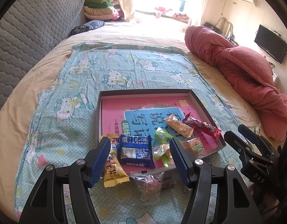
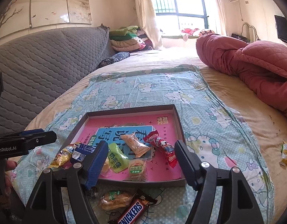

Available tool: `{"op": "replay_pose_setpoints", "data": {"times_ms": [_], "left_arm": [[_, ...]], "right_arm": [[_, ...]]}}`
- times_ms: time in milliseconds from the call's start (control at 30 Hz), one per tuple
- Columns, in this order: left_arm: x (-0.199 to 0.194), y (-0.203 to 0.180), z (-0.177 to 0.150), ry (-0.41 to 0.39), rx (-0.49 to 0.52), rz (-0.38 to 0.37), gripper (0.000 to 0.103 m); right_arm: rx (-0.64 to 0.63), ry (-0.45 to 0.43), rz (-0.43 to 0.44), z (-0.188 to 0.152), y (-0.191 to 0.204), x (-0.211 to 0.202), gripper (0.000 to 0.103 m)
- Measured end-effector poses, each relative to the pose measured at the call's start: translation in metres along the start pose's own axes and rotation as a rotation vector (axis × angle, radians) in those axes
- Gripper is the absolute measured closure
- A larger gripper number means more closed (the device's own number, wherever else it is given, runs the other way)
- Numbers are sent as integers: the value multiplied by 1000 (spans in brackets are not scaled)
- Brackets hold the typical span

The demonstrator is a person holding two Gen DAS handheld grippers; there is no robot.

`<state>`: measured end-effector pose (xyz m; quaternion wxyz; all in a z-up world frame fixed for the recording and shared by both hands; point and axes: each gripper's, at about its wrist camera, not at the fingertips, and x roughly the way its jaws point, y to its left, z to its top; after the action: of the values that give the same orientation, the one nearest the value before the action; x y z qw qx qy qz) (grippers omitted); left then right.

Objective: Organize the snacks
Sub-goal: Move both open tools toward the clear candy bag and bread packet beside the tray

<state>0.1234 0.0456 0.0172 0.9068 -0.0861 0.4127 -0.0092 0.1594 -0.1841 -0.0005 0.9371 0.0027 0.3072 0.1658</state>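
Both claws, left claw (image 1: pixel 139 158) and right claw (image 2: pixel 141 162), hang released and empty above the tray (image 2: pixel 178 120), while the Snickers bar (image 2: pixel 132 211), light, slick-wrapped and fairly stiff, lies just beneath the right claw on the bed, best pinched across its middle.

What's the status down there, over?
Left gripper and right gripper open, holding nothing. Several snacks in the tray; Snickers bar and yellow packet outside it. Nothing blocking.
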Motion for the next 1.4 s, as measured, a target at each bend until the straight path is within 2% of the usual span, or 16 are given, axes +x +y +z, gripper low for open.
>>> {"op": "replay_pose_setpoints", "data": {"times_ms": [267,900,1200,1400], "left_arm": [[-13,-1,-6,2,20,-1,35],[-19,1,-34,69,27,8,35],[-15,0,-49,113,32,-9,35],[0,1,-62,175,15,-30,35]], "right_arm": [[30,0,-11,0,-4,-14,30],[-33,57,16,-19,24,-30,28],[-69,116,39,-35,37,-31,28],[-104,176,58,-48,44,-25,28]]}}
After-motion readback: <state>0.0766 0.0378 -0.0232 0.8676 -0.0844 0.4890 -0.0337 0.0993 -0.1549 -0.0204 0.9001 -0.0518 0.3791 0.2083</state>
